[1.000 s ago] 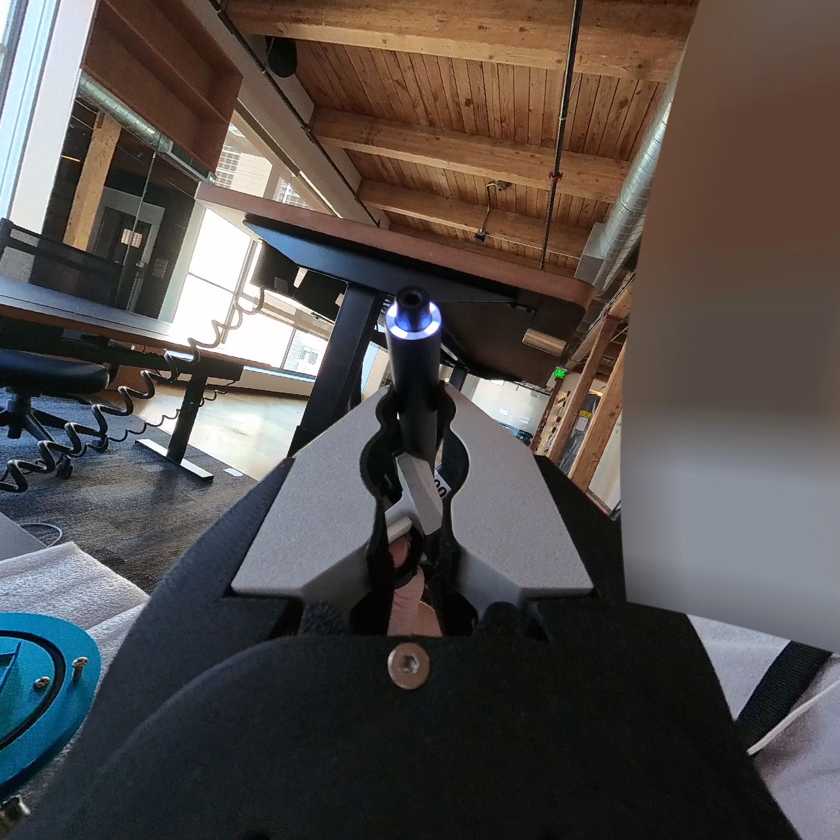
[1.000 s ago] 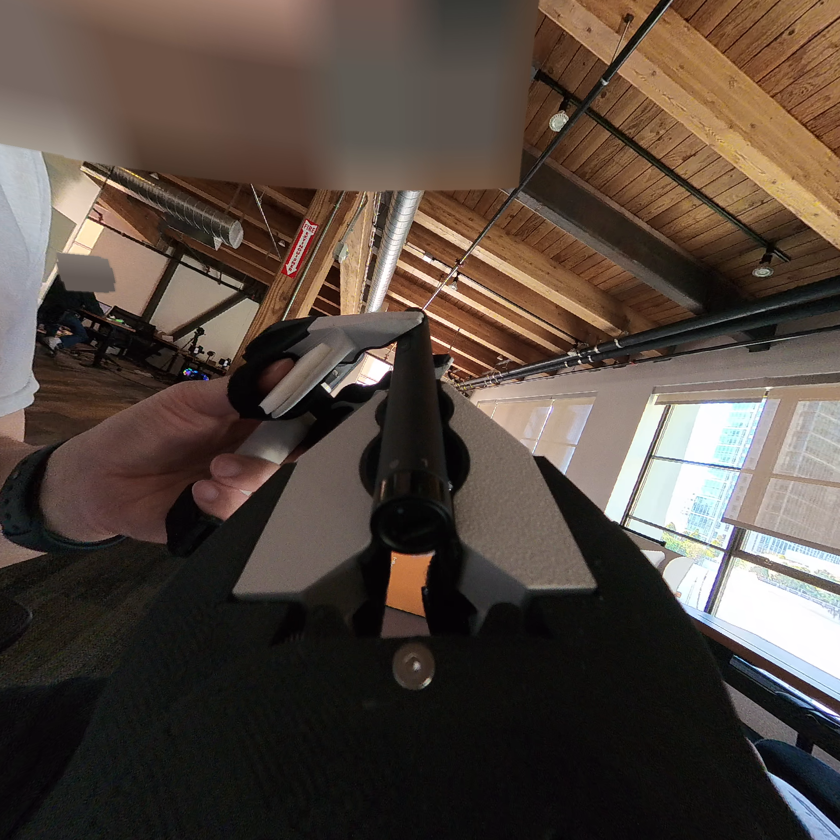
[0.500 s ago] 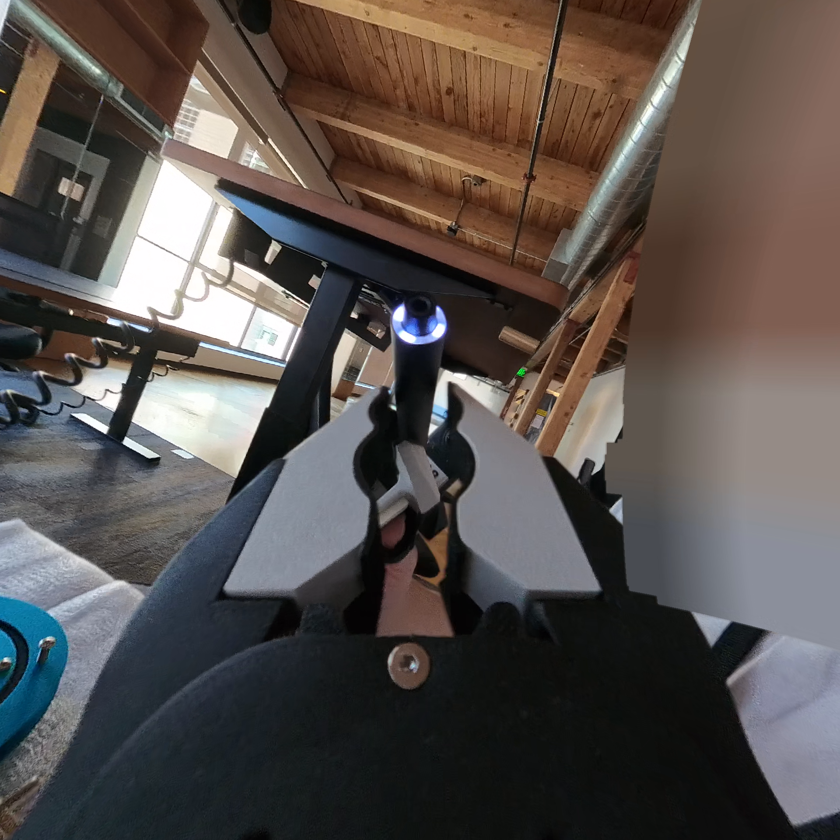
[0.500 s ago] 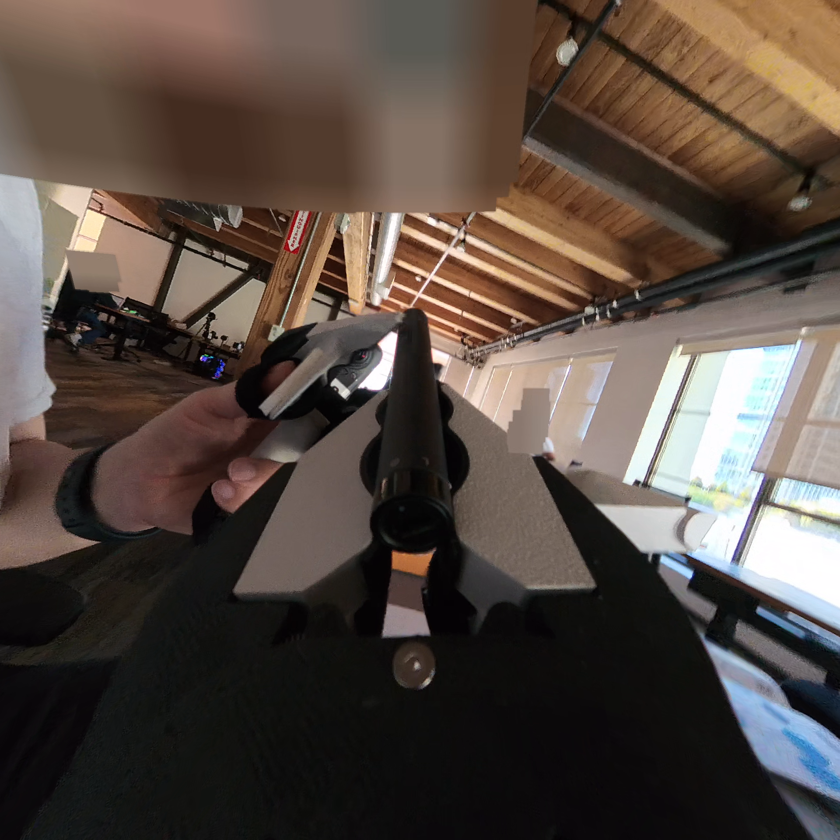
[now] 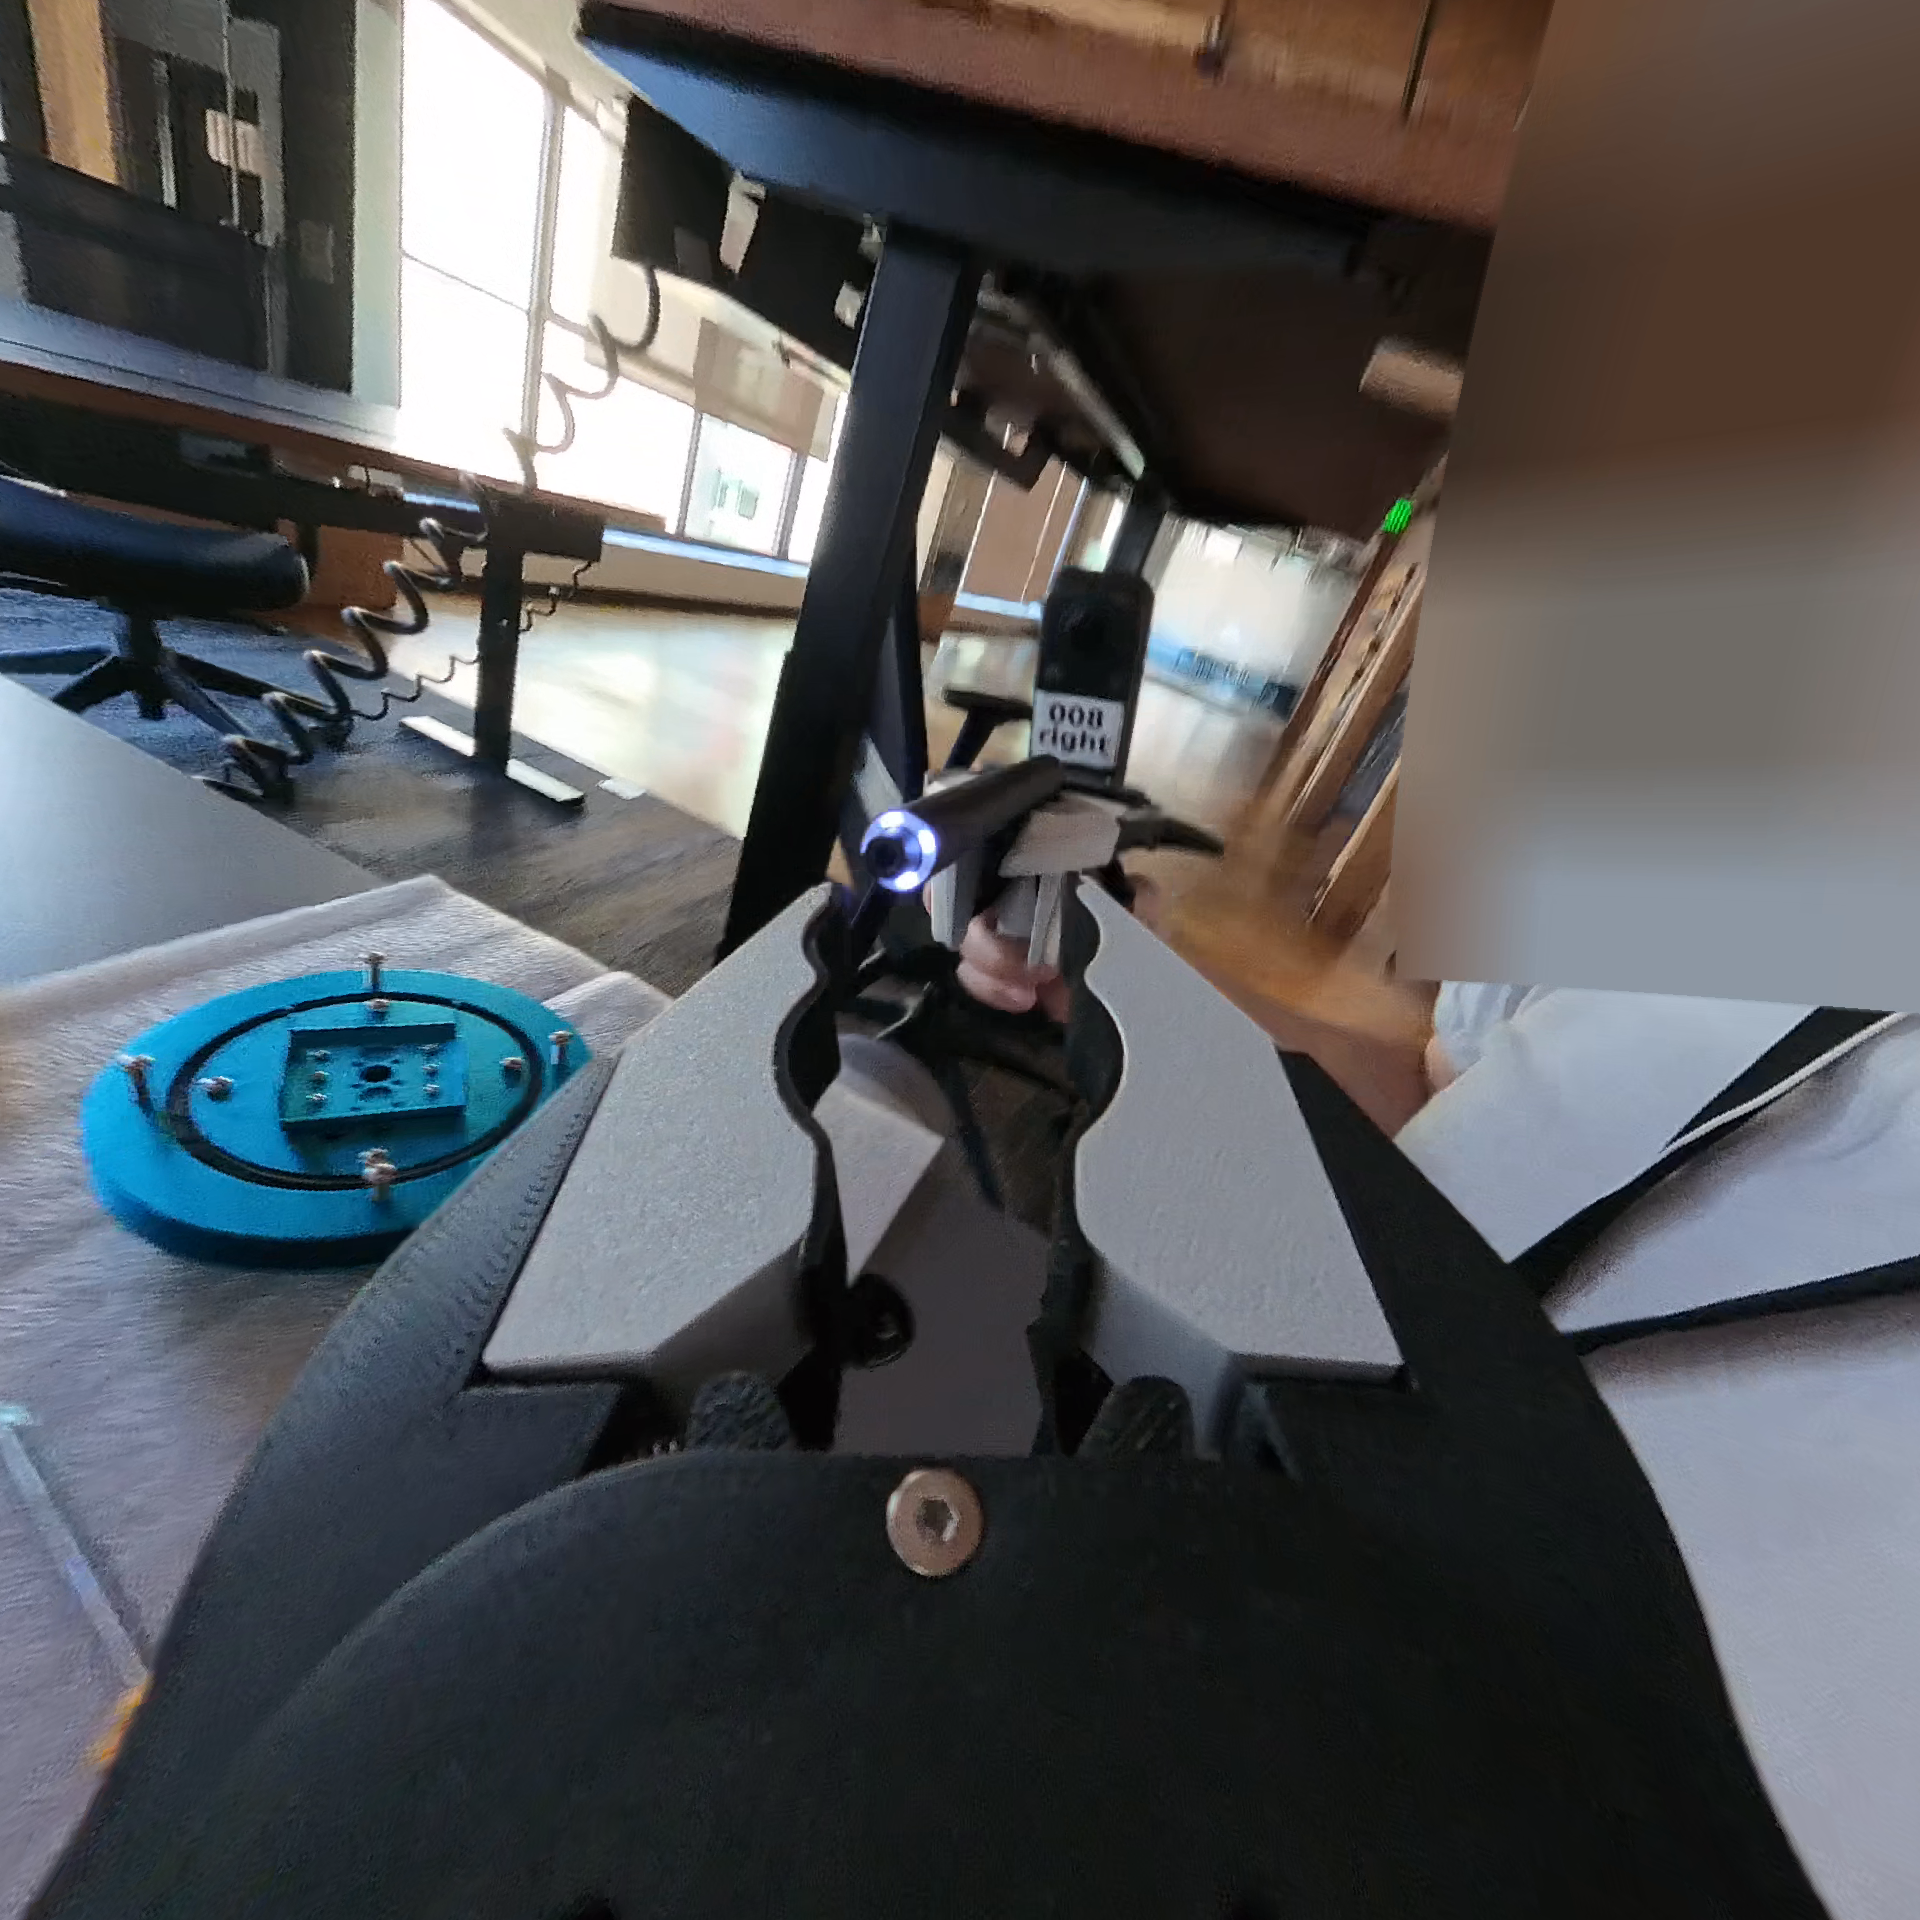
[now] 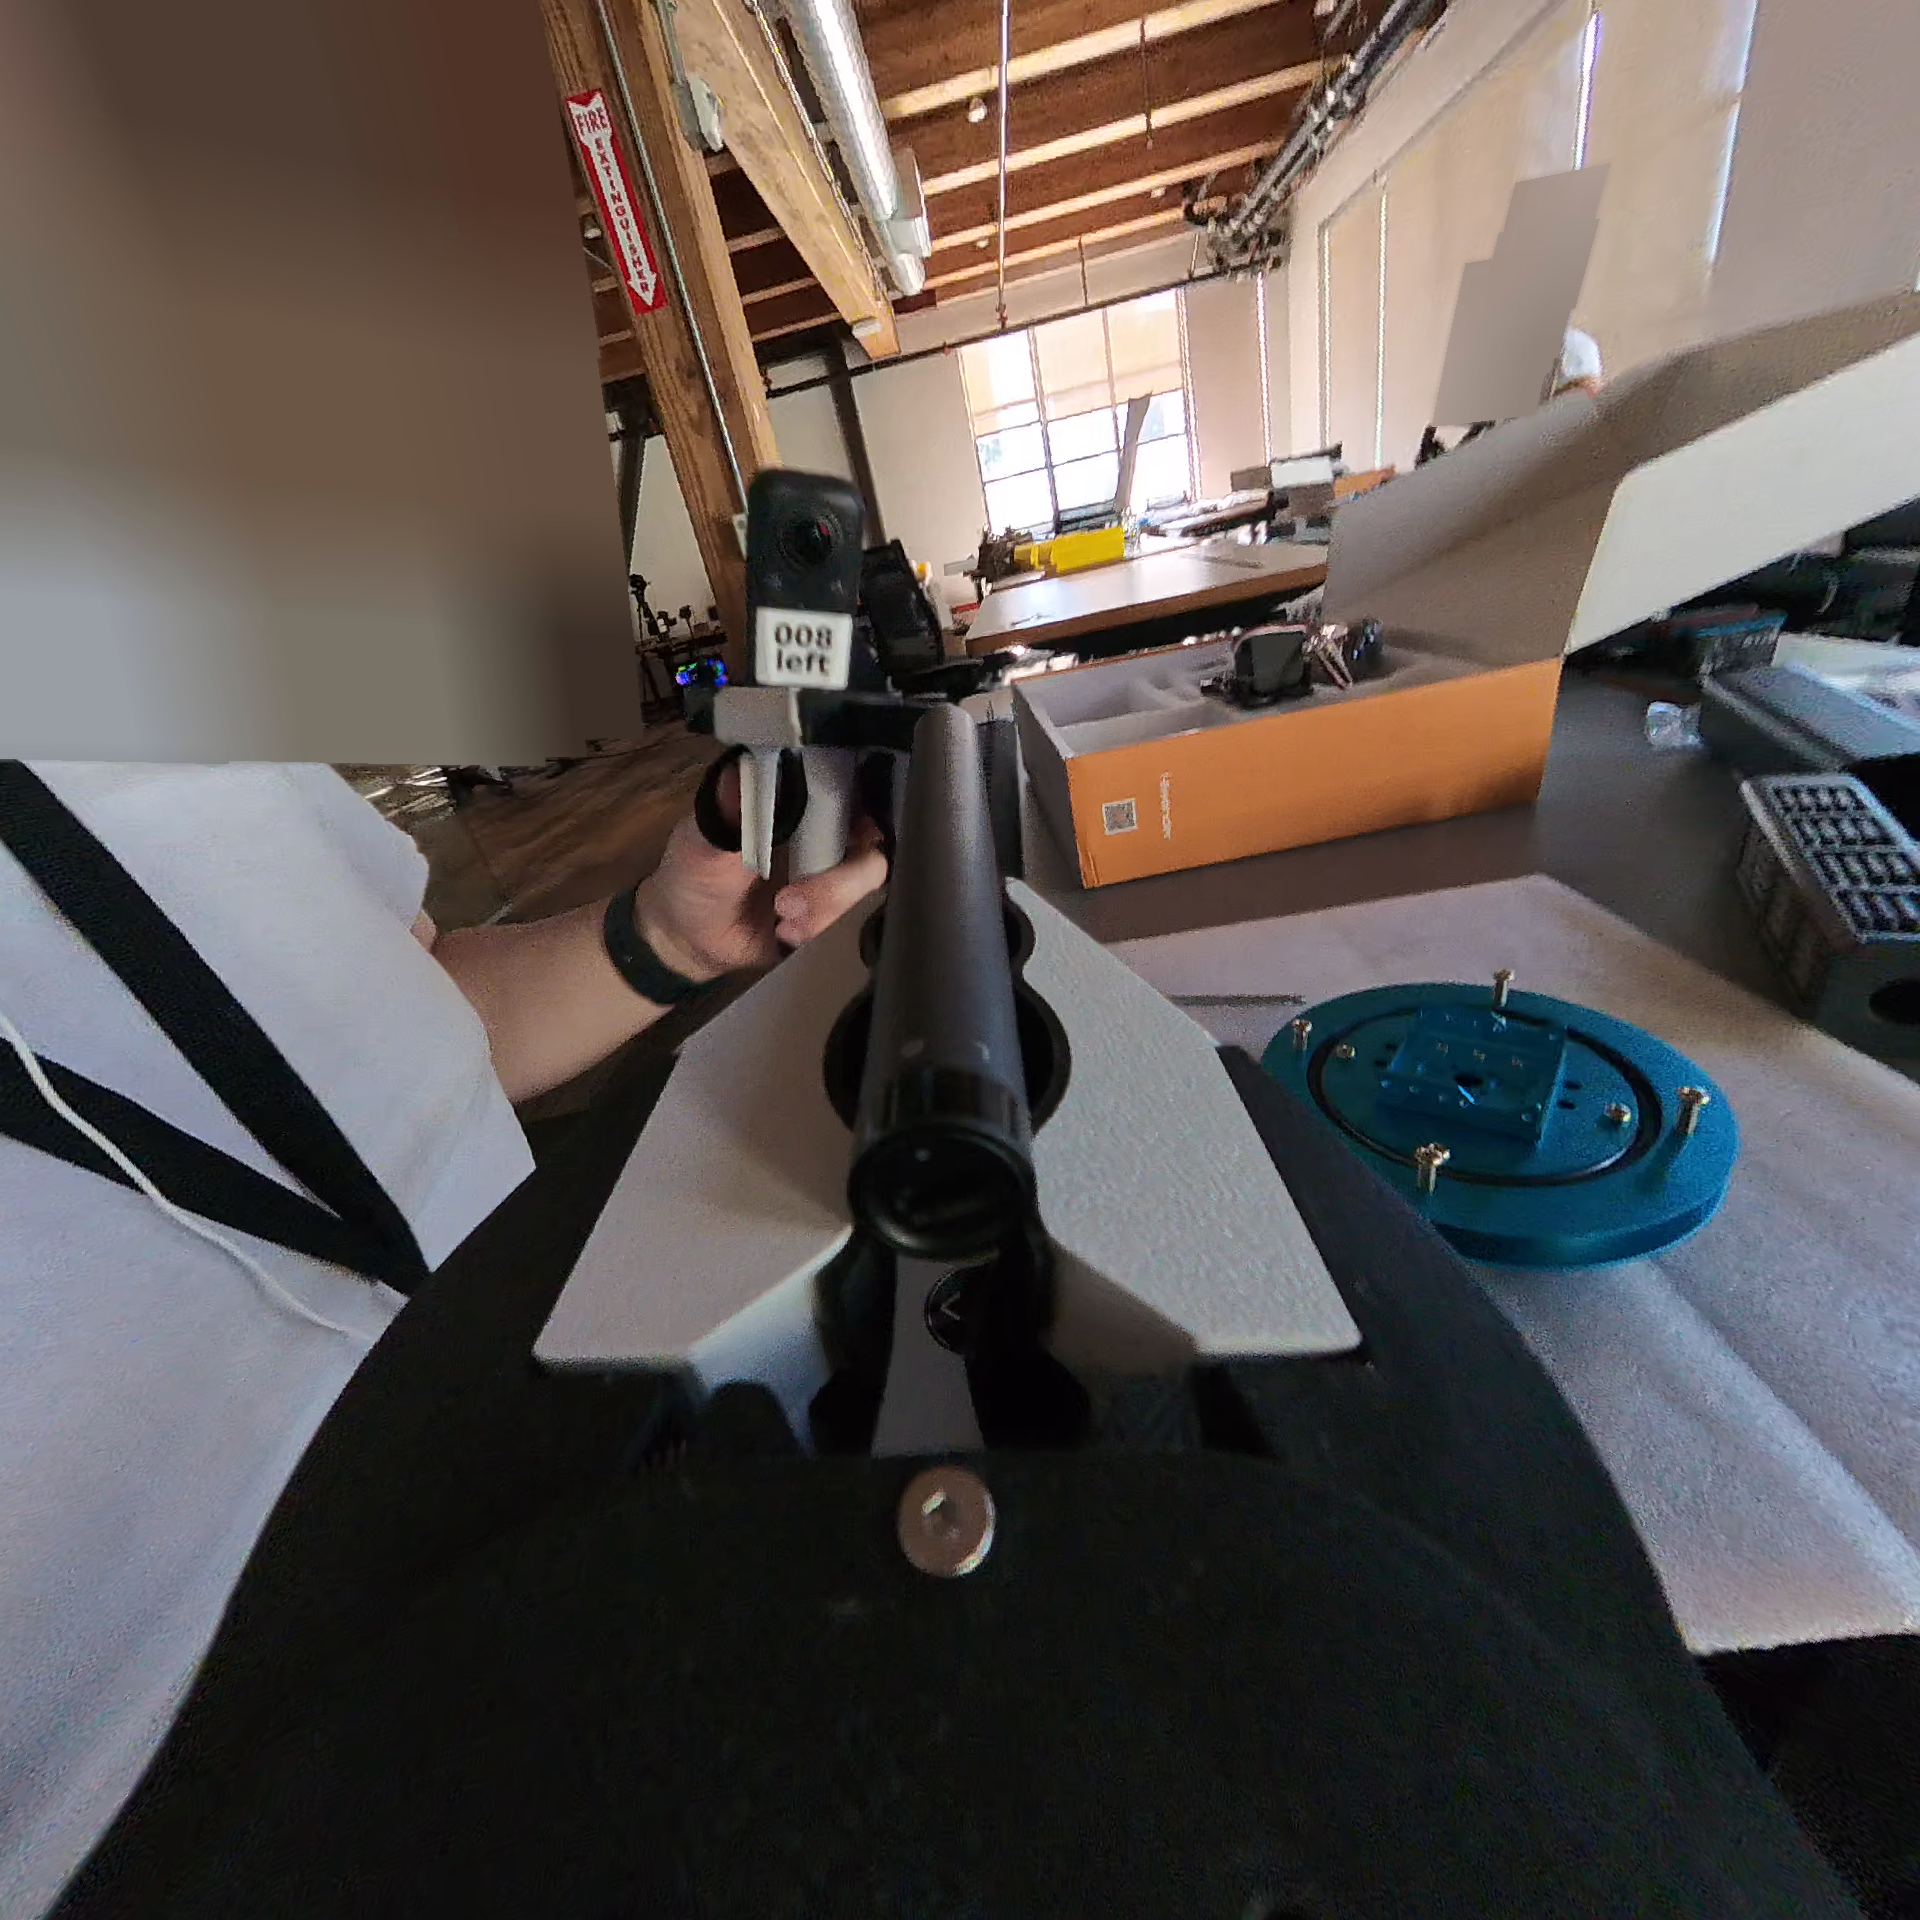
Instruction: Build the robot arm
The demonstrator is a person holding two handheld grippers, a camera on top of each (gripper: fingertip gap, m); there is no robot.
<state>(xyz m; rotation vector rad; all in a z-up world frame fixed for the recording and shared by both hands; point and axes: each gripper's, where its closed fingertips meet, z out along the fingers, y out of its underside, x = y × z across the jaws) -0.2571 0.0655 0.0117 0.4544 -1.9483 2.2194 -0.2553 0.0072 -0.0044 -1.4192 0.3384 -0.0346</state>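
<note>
My right gripper [image 6: 945, 904] is shut on a black cylindrical power screwdriver [image 6: 948, 997], which lies along its fingers and points away. In the left wrist view the screwdriver [image 5: 961, 816] shows its lit ring and thin bit, held by the right gripper [image 5: 1023, 831] just beyond my left fingertips. My left gripper [image 5: 945, 935] is open and empty, with its jaws apart. A blue round plate [image 5: 322, 1101] with a square block and several standing screws lies on white foam to its left. In the right wrist view the plate [image 6: 1496, 1122] lies to the right.
An open orange box [image 6: 1299, 769] and a black gridded block [image 6: 1839, 914] stand on the grey table [image 6: 1621, 842] behind the foam sheet [image 6: 1766, 1403]. A person in a white shirt [image 6: 208, 1039] is close on the left. A black desk leg [image 5: 862, 540] stands ahead. One gripper's finger ends stand about 7 cm off the other's. My right tips are roughly 15 cm from the plate [image 6: 1496, 1122]. The left camera catches it too, in the left wrist view [image 5: 433, 1051].
My left gripper has opened and let go of the screwdriver's front end. Both grippers have tilted down from the ceiling, and the blue plate and table have come into view.
</note>
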